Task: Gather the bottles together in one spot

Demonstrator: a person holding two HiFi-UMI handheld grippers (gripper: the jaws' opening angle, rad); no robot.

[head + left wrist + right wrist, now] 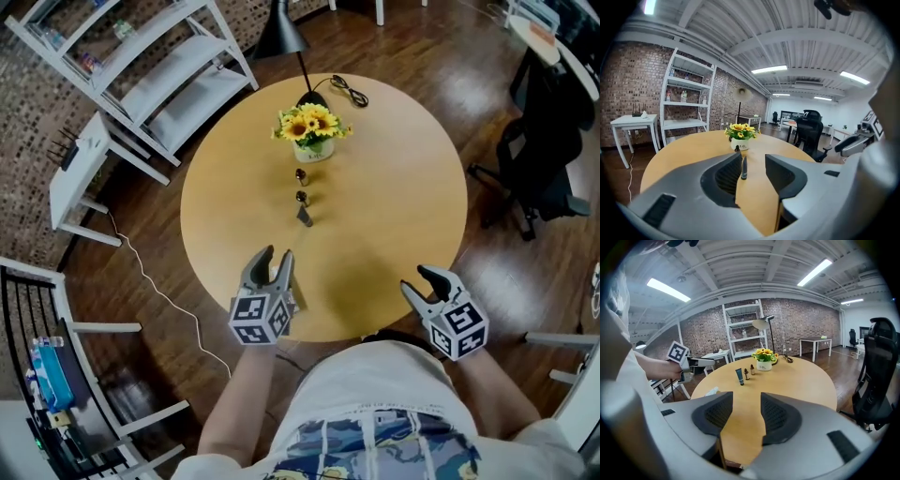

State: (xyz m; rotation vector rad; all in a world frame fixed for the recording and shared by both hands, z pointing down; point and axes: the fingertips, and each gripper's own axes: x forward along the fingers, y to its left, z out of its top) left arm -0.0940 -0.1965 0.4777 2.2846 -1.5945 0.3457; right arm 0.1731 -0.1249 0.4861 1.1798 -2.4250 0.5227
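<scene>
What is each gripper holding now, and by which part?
Nothing. The left gripper and the right gripper are both open and empty; the tube stands free on the table, well beyond the left jaws.

Round wooden table [394, 234] at frame centre, bearing potted sunflowers [313, 148] at upper middle, a black cable [349, 90] above them, and below, in line, a brown bottle [300, 174], a second brown bottle [301, 197] and a dark tube [305, 217].

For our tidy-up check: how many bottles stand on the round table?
3, lined up before the flower pot: far bottle, middle bottle, near tube closest to the person. None seems hidden.
</scene>
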